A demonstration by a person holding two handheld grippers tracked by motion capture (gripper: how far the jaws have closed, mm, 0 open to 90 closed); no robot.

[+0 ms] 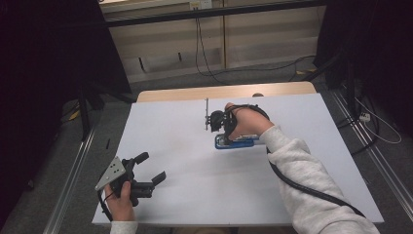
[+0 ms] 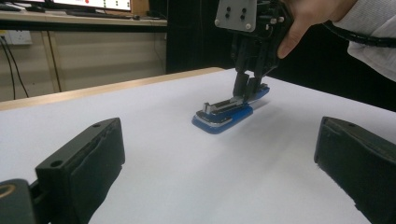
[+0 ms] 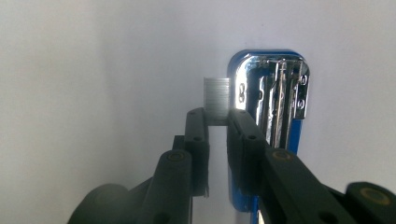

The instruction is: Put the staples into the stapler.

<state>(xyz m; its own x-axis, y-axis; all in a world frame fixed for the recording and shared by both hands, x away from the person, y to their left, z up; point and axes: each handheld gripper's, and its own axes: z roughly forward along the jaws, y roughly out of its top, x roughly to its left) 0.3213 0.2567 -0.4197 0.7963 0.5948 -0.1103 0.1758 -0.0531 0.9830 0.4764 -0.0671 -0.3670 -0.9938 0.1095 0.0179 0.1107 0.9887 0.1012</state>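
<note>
A blue stapler point(image 1: 237, 143) lies on the white table point(image 1: 185, 146) right of centre, its chrome staple channel point(image 3: 275, 93) facing up. My right gripper point(image 3: 217, 116) points down at the stapler's front end and is shut on a short strip of staples point(image 3: 216, 95), which hangs just left of the channel. In the left gripper view the right gripper point(image 2: 247, 88) stands over the stapler point(image 2: 223, 119). My left gripper point(image 1: 153, 167) rests near the table's front left corner, jaws wide apart with nothing between them point(image 2: 217, 168).
The table's far wooden edge point(image 1: 224, 91) runs behind the stapler. The right gripper's black cable point(image 1: 302, 185) trails back along the sleeve. Metal rails point(image 1: 73, 175) flank the table on both sides, and cables lie on the floor beyond.
</note>
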